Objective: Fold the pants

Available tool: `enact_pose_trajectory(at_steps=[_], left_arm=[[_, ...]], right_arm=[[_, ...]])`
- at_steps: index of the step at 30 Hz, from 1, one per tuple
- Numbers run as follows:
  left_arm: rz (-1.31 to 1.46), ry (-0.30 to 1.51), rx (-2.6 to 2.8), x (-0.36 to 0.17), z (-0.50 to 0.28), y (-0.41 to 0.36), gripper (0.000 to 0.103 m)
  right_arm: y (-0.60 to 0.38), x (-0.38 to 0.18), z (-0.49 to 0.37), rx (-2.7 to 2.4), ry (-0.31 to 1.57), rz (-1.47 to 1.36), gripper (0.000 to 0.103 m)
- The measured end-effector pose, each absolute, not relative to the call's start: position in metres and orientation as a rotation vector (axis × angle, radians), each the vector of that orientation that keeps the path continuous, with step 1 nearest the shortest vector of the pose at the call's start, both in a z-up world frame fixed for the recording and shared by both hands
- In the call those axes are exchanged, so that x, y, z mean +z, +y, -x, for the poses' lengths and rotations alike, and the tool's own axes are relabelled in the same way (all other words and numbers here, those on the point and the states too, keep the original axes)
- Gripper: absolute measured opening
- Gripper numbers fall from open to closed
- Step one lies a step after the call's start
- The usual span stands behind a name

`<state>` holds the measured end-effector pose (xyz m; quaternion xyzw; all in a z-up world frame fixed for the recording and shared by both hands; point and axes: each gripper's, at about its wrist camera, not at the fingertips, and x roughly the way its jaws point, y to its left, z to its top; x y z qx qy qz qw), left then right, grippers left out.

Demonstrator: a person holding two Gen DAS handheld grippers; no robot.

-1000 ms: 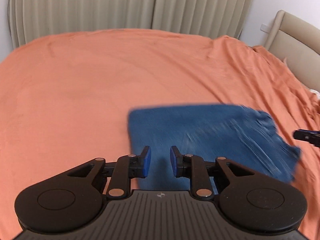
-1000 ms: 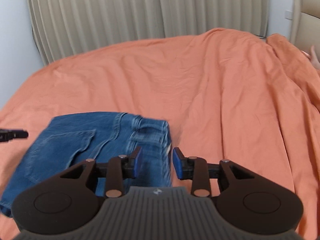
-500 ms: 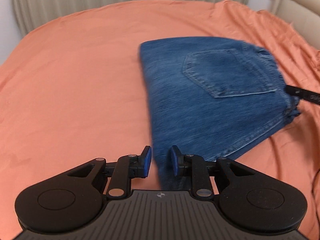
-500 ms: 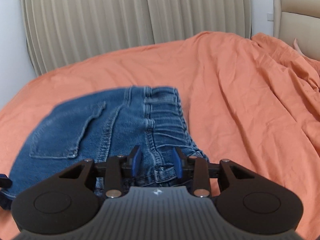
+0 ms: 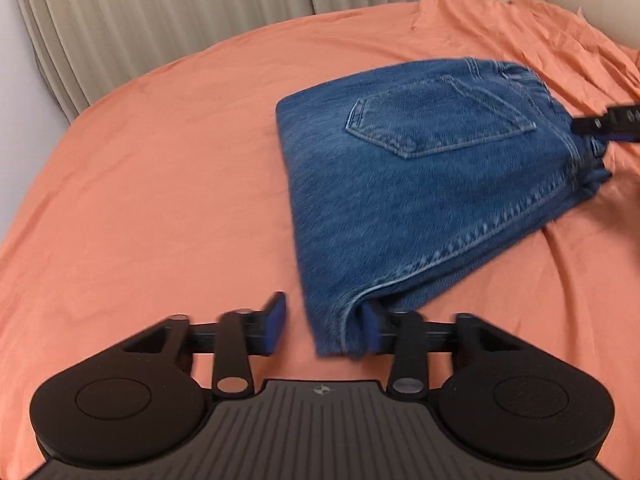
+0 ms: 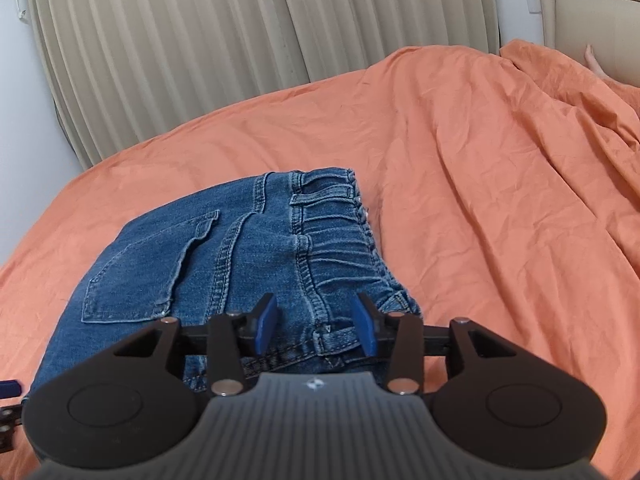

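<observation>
Folded blue denim pants (image 5: 420, 184) lie on the orange bedsheet (image 5: 160, 184), back pocket up. My left gripper (image 5: 322, 330) is open; the near folded corner of the pants sits between its jaws, against the right pad. My right gripper (image 6: 316, 326) is open over the waistband end of the pants (image 6: 248, 264), with the belt loops between its jaws. The right gripper's tip (image 5: 604, 124) shows at the right edge of the left wrist view, at the waistband.
Beige curtains (image 6: 240, 40) hang behind the bed. A beige headboard (image 6: 592, 12) stands at the far right. The orange sheet (image 6: 500, 184) is rumpled and heaped toward the right.
Both grippers have moved in to the pants and opened wider; the left now has the near corner between its jaws, the right straddles the waistband.
</observation>
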<state>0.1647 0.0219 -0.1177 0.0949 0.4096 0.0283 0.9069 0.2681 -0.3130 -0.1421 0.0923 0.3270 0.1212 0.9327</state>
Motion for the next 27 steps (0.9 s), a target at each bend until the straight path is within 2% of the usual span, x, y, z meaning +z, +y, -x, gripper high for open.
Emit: enact_pose_trajectory(at_steps=[3, 8, 13, 19, 21, 23, 24, 25, 27], left_arm=[[-0.357, 0.857, 0.057, -0.118, -0.169, 0.000, 0.021], [-0.712, 0.831, -0.037, -0.123, -0.153, -0.009, 0.019], [-0.898, 0.931, -0.101, -0.163, -0.162, -0.018, 0.019], [-0.760, 0.989, -0.109, -0.151, -0.177, -0.008, 0.021], [-0.677, 0.983, -0.118, -0.133, -0.179, 0.000, 0.031], [-0.553, 0.979, -0.128, -0.110, -0.175, 0.009, 0.033], [-0.484, 0.974, -0.136, -0.100, -0.171, 0.014, 0.037], [-0.405, 0.965, -0.145, -0.087, -0.168, 0.020, 0.041], [-0.258, 0.939, -0.162, -0.066, -0.164, 0.030, 0.054]], right_arm=[[-0.314, -0.144, -0.267, 0.255, 0.670, -0.194, 0.039], [-0.317, -0.144, -0.267, 0.265, 0.683, -0.217, 0.040], [-0.321, -0.150, -0.269, 0.266, 0.718, -0.261, 0.039], [-0.317, -0.159, -0.271, 0.262, 0.732, -0.224, 0.039], [-0.319, -0.157, -0.272, 0.256, 0.730, -0.233, 0.039], [-0.323, -0.151, -0.270, 0.252, 0.725, -0.250, 0.040], [-0.327, -0.146, -0.267, 0.254, 0.714, -0.274, 0.042], [-0.334, -0.141, -0.264, 0.254, 0.696, -0.316, 0.051], [-0.352, -0.133, -0.257, 0.242, 0.656, -0.416, 0.067]])
